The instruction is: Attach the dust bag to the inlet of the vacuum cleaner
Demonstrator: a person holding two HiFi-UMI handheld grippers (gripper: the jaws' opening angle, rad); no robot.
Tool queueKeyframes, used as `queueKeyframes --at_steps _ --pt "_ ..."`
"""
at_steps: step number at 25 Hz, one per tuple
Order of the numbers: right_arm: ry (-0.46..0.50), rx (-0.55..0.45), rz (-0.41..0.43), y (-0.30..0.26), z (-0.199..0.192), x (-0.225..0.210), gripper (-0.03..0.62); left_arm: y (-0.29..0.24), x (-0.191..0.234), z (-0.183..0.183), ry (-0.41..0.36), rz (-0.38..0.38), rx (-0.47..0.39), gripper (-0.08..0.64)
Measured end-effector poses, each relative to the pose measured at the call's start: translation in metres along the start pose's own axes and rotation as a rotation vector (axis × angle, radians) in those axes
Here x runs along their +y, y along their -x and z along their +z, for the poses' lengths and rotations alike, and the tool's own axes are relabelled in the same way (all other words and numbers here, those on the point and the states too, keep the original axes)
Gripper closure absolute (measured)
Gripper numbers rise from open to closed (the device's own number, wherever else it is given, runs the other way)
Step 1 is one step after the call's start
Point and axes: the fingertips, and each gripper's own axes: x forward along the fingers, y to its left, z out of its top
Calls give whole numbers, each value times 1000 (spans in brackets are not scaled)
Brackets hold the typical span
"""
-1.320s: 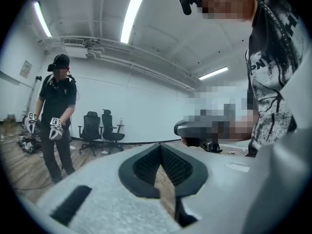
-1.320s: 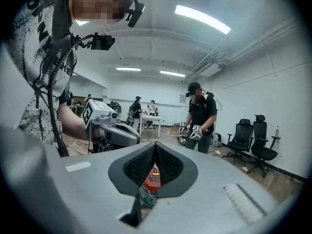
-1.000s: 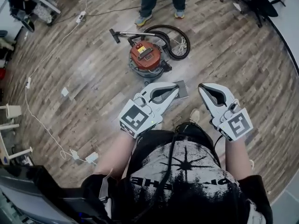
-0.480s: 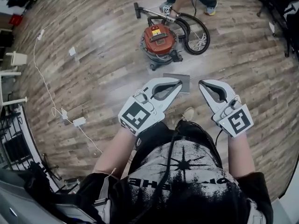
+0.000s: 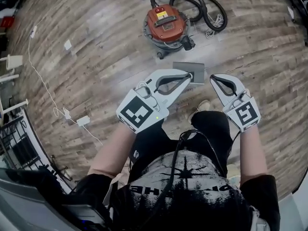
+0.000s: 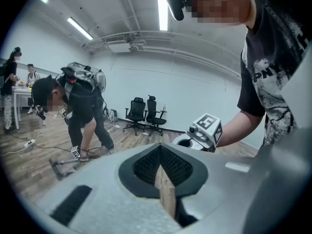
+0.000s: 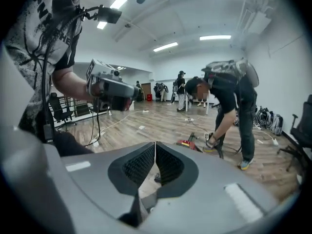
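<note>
The vacuum cleaner (image 5: 166,25), a round drum with a red top, stands on the wood floor at the top of the head view, its black hose (image 5: 211,8) coiled behind it. The dust bag (image 5: 185,69), a flat grey rectangle, lies on the floor just in front of it. My left gripper (image 5: 189,75) is shut and empty, its tip over the bag's near edge. My right gripper (image 5: 212,77) hangs just right of the bag; its jaws are starting to open from shut, nothing between them. In the right gripper view the vacuum's red top (image 7: 187,144) shows beyond the jaws.
A white cable with power adapters (image 5: 79,121) trails over the floor at left. Another person (image 7: 229,96) bends down beside the vacuum. Office chairs (image 6: 146,113) stand by the far wall. My own shoe (image 5: 204,105) sits below the grippers.
Both grippers have sunk toward the floor and now reach the grey bag. The vacuum has slid up in the head view, and the other person's legs have left it.
</note>
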Motion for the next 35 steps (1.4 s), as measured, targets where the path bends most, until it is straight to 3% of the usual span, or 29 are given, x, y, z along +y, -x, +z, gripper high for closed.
queueKeyframes --at_steps 4,11,14,17,21,26,31,35 --pt "-24 142 28 -80 -136 -8 568 -29 45 -103 -30 -26 34 561" --pt "47 346 148 -216 -391 6 528 -94 96 -301 -100 -90 94 561" --pt "62 491 213 -249 -500 16 480 -113 108 -362 -114 -104 104 561" --pt "75 607 264 -266 -577 25 452 -124 113 -398 -122 -105 118 561" --pt "134 785 322 -272 -648 34 405 -132 121 -408 -92 -69 117 561" --pt "182 936 302 -261 -697 31 374 -131 127 -410 -71 -28 100 561" --pt "222 1029 305 -262 -728 31 367 -123 137 -418 -48 0 111 561" --pt "245 1050 256 -267 -743 27 380 -125 143 -422 -28 8 104 561"
